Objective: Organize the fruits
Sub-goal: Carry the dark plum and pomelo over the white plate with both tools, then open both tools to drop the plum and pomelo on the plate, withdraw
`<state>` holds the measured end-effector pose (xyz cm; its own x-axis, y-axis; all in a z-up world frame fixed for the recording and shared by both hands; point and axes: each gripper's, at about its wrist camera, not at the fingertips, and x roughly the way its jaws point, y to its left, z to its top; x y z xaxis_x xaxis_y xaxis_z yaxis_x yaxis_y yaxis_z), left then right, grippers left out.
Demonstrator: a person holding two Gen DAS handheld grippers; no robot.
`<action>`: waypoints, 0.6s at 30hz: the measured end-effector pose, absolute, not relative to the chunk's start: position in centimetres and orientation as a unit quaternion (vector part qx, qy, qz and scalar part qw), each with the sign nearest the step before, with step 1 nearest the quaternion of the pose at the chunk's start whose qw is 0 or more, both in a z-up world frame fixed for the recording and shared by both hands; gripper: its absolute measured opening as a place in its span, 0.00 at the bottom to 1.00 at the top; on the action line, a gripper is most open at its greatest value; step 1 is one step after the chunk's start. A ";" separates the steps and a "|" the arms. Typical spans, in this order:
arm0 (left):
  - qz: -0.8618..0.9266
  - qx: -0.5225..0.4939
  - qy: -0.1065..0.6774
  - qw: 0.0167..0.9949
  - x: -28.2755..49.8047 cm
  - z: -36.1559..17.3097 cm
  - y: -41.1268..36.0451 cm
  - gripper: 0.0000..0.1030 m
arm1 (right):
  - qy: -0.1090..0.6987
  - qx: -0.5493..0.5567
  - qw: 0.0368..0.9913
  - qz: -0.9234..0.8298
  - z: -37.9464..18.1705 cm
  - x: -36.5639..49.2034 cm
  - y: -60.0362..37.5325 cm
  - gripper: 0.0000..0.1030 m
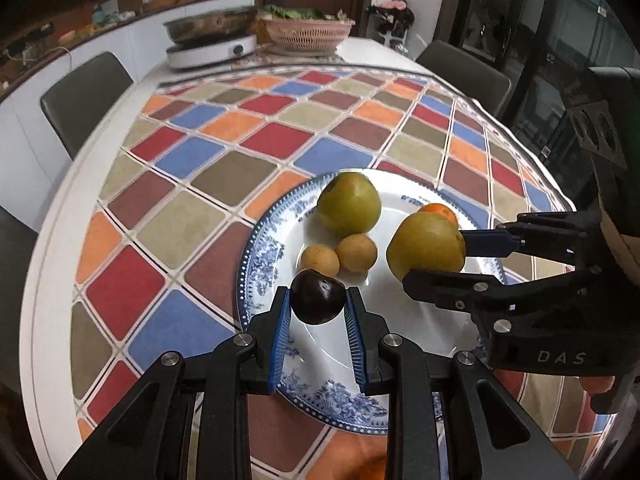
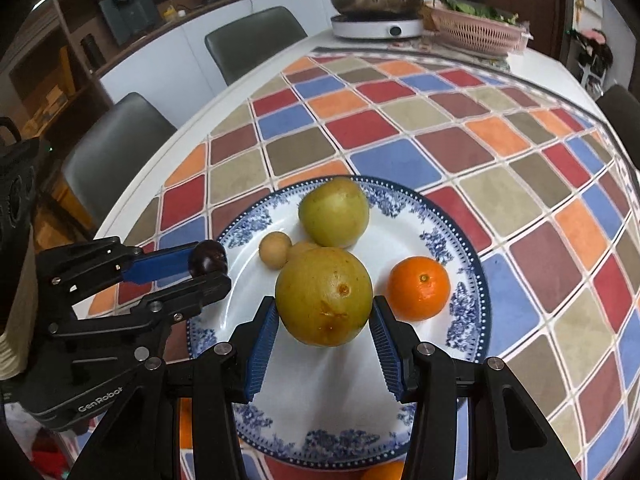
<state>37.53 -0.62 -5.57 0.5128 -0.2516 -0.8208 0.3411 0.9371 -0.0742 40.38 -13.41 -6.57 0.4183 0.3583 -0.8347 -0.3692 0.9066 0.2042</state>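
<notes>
A blue-and-white plate [image 1: 260,256] [image 2: 472,280] lies on the checked tablecloth. On it rest a yellow-green fruit [image 1: 349,204] [image 2: 334,212], two small tan fruits [image 1: 356,252] [image 2: 275,249] and an orange [image 2: 419,288] [image 1: 440,213]. My left gripper [image 1: 317,300] [image 2: 208,266] is shut on a dark purple fruit [image 1: 318,298] [image 2: 208,262] above the plate's near left part. My right gripper [image 2: 325,312] [image 1: 434,254] is shut on a second yellow-green fruit [image 2: 324,296] [image 1: 426,246], held over the plate beside the orange.
At the table's far end stand a white cooker with a metal pan [image 1: 210,40] [image 2: 376,12] and a pink basket of greens [image 1: 306,32] [image 2: 476,28]. Grey chairs [image 1: 84,92] [image 2: 256,40] line the left side. Something orange [image 2: 384,472] shows below the plate's near rim.
</notes>
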 end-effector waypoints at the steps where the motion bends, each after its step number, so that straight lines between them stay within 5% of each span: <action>1: -0.173 0.052 0.467 0.866 37.7 -5.8 -0.7 0.27 | 0.496 -0.006 0.841 0.216 -6.7 40.4 -13.3 0.46; 9: -0.168 0.059 0.483 0.857 38.6 -6.9 -1.0 0.28 | 0.513 -0.003 0.832 0.211 -8.1 40.9 -13.4 0.47; 13: -0.167 0.055 0.482 0.858 38.3 -6.6 -0.7 0.44 | 0.516 0.002 0.831 0.209 -8.3 41.0 -13.6 0.47; 18: -0.147 0.058 0.468 0.869 37.4 -5.3 0.1 0.46 | 0.504 0.003 0.836 0.215 -7.6 40.4 -13.7 0.47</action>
